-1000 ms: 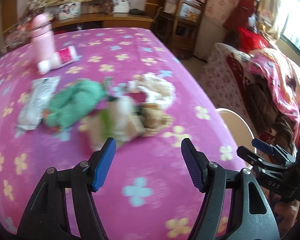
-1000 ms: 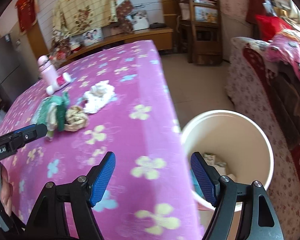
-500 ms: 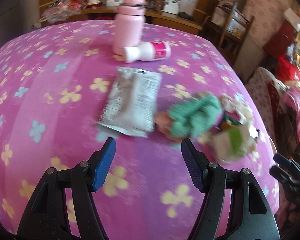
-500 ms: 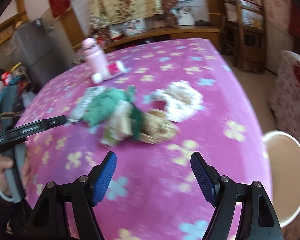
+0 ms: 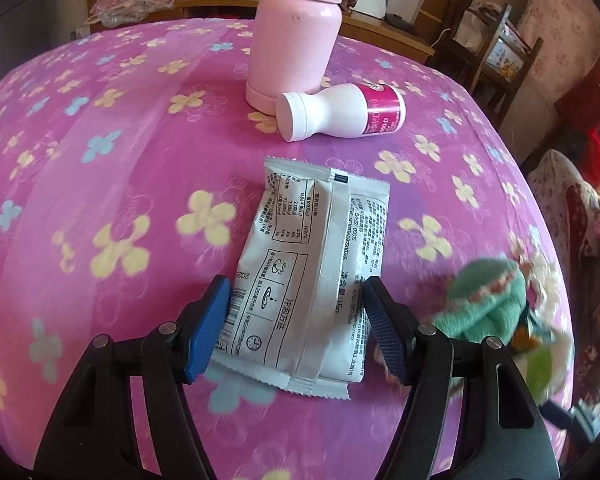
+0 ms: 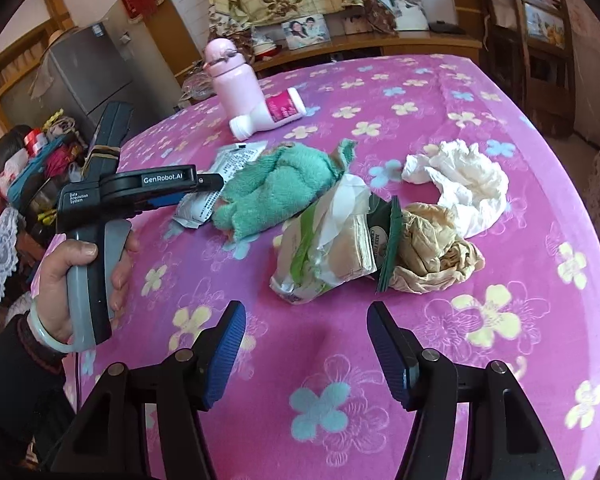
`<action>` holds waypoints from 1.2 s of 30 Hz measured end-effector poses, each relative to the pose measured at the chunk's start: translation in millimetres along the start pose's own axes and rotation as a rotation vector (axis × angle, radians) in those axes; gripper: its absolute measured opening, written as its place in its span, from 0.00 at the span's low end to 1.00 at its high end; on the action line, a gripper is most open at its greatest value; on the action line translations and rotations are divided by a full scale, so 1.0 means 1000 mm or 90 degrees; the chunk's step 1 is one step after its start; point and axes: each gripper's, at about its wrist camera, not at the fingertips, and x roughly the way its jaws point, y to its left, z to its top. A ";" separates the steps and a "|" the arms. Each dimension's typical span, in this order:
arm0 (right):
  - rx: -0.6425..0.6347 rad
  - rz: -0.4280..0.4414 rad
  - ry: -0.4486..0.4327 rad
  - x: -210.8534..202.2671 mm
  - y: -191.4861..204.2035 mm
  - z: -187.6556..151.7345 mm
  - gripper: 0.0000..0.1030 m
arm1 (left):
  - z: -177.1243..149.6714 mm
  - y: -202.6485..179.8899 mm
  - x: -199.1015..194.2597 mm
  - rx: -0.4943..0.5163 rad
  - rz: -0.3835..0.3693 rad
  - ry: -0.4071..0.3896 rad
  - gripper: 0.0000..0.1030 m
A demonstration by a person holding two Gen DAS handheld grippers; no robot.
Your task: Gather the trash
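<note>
L gripper [image 5: 296, 328] apart over sachet [image 5: 316, 276], R gripper [image 6: 306, 350] closing on nothing, bare pink cloth [image 6: 340, 360] near, trash pile [image 6: 340, 236] beyond, shelves far.

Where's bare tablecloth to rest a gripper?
Free: the near edge below the tissue pack, and the far right corner beyond the white tissue wad. Crowded: the middle band from the white sachet and green cloth to the brown paper wad.

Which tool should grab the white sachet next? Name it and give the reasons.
Left. The left tool already straddles the white sachet, jaws apart. The right tool, jaws closing on nothing, faces the crumpled wrappers.
</note>
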 end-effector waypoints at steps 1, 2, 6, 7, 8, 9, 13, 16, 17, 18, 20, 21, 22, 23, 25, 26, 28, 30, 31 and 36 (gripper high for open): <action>0.005 -0.001 -0.002 0.002 -0.001 0.001 0.59 | 0.001 -0.001 0.001 0.002 0.000 -0.002 0.65; 0.013 -0.001 -0.006 0.005 -0.001 0.001 0.59 | 0.002 -0.002 0.003 0.003 0.002 -0.002 0.65; 0.060 0.005 -0.045 0.017 -0.006 0.006 0.50 | -0.004 -0.005 0.000 0.033 0.022 -0.007 0.59; 0.067 0.011 -0.053 0.018 -0.007 0.007 0.35 | -0.007 -0.004 -0.002 0.034 0.017 -0.004 0.56; 0.075 0.014 -0.061 0.019 -0.008 0.008 0.29 | -0.010 -0.001 -0.006 0.031 0.009 0.000 0.54; 0.081 0.019 -0.068 0.021 -0.009 0.010 0.25 | -0.014 0.003 -0.010 0.026 0.001 0.005 0.53; 0.072 0.046 -0.064 0.011 -0.007 0.011 0.11 | -0.033 0.014 -0.033 0.023 0.008 0.011 0.51; 0.052 0.102 -0.025 -0.008 -0.004 0.005 0.10 | -0.057 0.023 -0.056 0.028 0.017 0.013 0.51; 0.036 0.119 -0.005 -0.015 -0.001 0.003 0.10 | -0.063 0.025 -0.061 0.028 0.017 0.014 0.51; 0.015 0.135 0.017 -0.024 0.002 -0.002 0.10 | -0.072 0.029 -0.067 0.028 0.017 0.017 0.51; -0.016 0.165 0.067 -0.033 0.006 -0.011 0.10 | -0.089 0.035 -0.080 0.028 0.015 0.027 0.51; -0.025 0.186 0.106 -0.036 0.006 -0.018 0.10 | -0.098 0.038 -0.086 0.027 0.012 0.031 0.51; -0.029 0.199 0.136 -0.036 0.006 -0.022 0.10 | -0.107 0.041 -0.093 0.026 0.009 0.036 0.51; -0.035 0.209 0.164 -0.035 0.006 -0.027 0.10 | -0.114 0.043 -0.098 0.024 0.004 0.040 0.51; -0.036 0.196 0.195 -0.030 0.002 -0.032 0.10 | -0.124 0.046 -0.107 0.017 -0.002 0.045 0.52; -0.035 0.159 0.206 -0.025 -0.001 -0.033 0.13 | -0.127 0.046 -0.109 0.016 -0.001 0.044 0.52; -0.031 0.062 0.192 -0.018 -0.007 -0.031 0.32 | -0.131 0.044 -0.113 0.022 -0.002 0.044 0.58; -0.027 0.009 0.154 -0.020 -0.006 -0.029 0.46 | -0.130 0.042 -0.113 0.025 -0.005 0.043 0.60; -0.022 0.004 0.139 -0.021 -0.005 -0.028 0.47 | -0.130 0.042 -0.113 0.025 -0.006 0.042 0.62; 0.024 0.014 0.085 -0.034 0.015 -0.034 0.72 | -0.123 0.039 -0.104 0.020 0.006 0.030 0.65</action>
